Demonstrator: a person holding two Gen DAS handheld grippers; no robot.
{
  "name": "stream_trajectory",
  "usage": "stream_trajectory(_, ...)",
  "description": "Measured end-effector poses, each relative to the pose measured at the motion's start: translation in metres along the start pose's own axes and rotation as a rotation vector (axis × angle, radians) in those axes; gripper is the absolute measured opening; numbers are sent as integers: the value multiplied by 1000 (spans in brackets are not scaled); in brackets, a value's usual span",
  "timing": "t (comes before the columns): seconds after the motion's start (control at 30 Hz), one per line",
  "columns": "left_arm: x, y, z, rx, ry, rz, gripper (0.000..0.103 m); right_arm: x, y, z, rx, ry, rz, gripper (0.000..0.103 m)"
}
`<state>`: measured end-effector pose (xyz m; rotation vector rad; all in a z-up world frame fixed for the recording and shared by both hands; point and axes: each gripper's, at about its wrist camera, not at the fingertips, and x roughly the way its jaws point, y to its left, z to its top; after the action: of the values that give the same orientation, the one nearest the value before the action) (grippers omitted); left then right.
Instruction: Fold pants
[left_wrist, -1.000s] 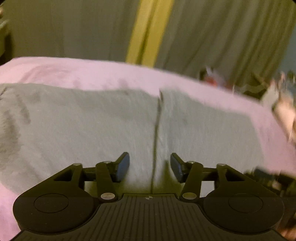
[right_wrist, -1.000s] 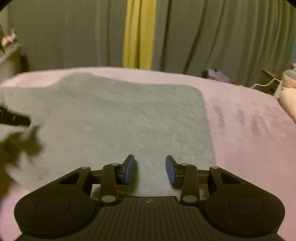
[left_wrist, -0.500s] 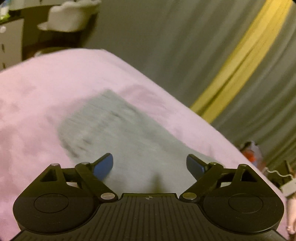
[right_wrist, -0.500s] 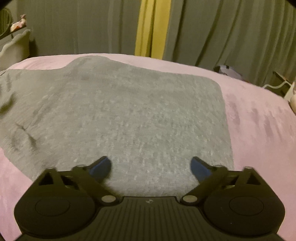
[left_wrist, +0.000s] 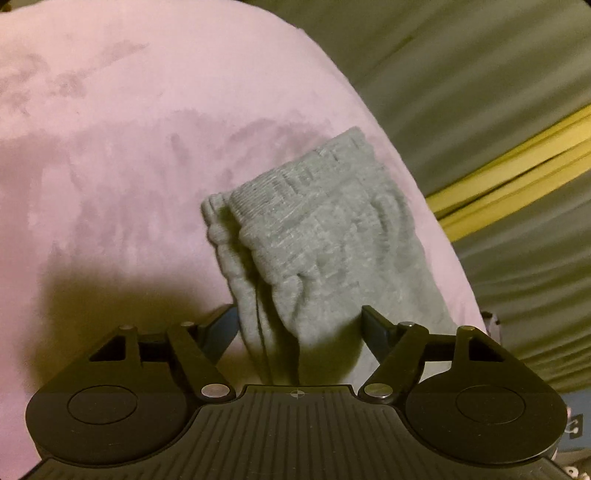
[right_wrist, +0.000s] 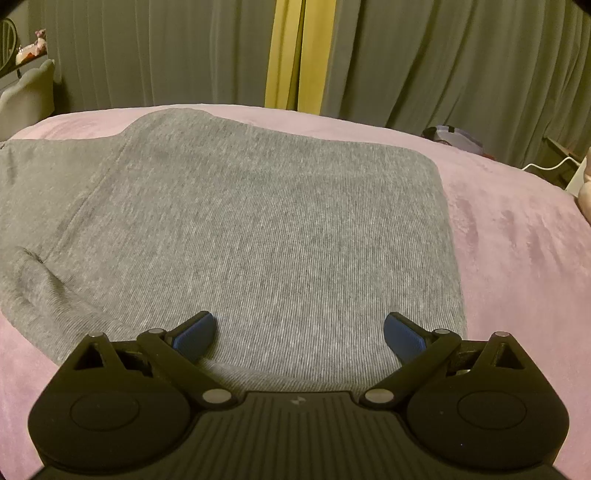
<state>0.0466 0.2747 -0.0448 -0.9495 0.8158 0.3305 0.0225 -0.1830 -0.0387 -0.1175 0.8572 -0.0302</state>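
One pair of grey pants (right_wrist: 258, 229) lay on the pink blanket (right_wrist: 517, 258), and two grippers were at it, one at each end. The right gripper (right_wrist: 300, 334) hovered with its jaws spread wide and nothing pinched between them; the broad, flat part of the pants stretched out ahead of it and to its left, the near hem passing just under the two blue pads (right_wrist: 195, 335). One crease rose in the cloth to the gripper's left.

The left gripper (left_wrist: 297, 325) was closing — its jaws stood either side of a bunched stretch of the pants (left_wrist: 317, 251), which ran between them, though the pads did not yet press on the cloth. Two ribbed cuffs (left_wrist: 273, 195) lay stacked just ahead of this gripper, the lower one peeking out on its left. The blanket (left_wrist: 110, 155) spread to the left and ahead. Behind the bed hung grey curtains (right_wrist: 443, 62) with one yellow strip (right_wrist: 291, 55) between them.
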Motion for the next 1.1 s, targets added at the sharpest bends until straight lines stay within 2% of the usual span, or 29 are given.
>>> stream_trajectory(0.17,14,0,4,5,14,-18,82,2,1,-1,0,-4,-7,99)
stream_trajectory(0.27,20,-4,6,4,2,4,81,3,1,-1,2,-8,-7,99)
stream_trajectory(0.43,15,-14,-3,72,-44,71,57,3,0,-1,2,-10,-7,99)
stream_trajectory(0.5,12,-13,-3,68,-51,57,45,4,0,-1,0,-11,-8,99)
stream_trajectory(0.6,4,-14,-5,72,-68,35,34,4,0,0,-1,-13,-10,99)
stream_trajectory(0.63,2,-17,-6,95,-79,37,34,4,0,0,-1,-13,-10,99)
stream_trajectory(0.7,-2,-24,-9,138,-98,45,34,4,0,0,-1,-12,-10,99)
stream_trajectory(0.83,0,-22,-6,119,-84,47,36,4,0,0,-1,-13,-10,99)
stream_trajectory(0.93,5,-18,-5,98,-66,41,43,4,0,0,-1,-13,-10,99)
stream_trajectory(1.0,8,-18,-4,91,-59,34,57,5,0,0,-1,-14,-11,99)
stream_trajectory(1.1,14,-22,-4,96,-52,36,66,5,0,0,-1,-15,-11,99)
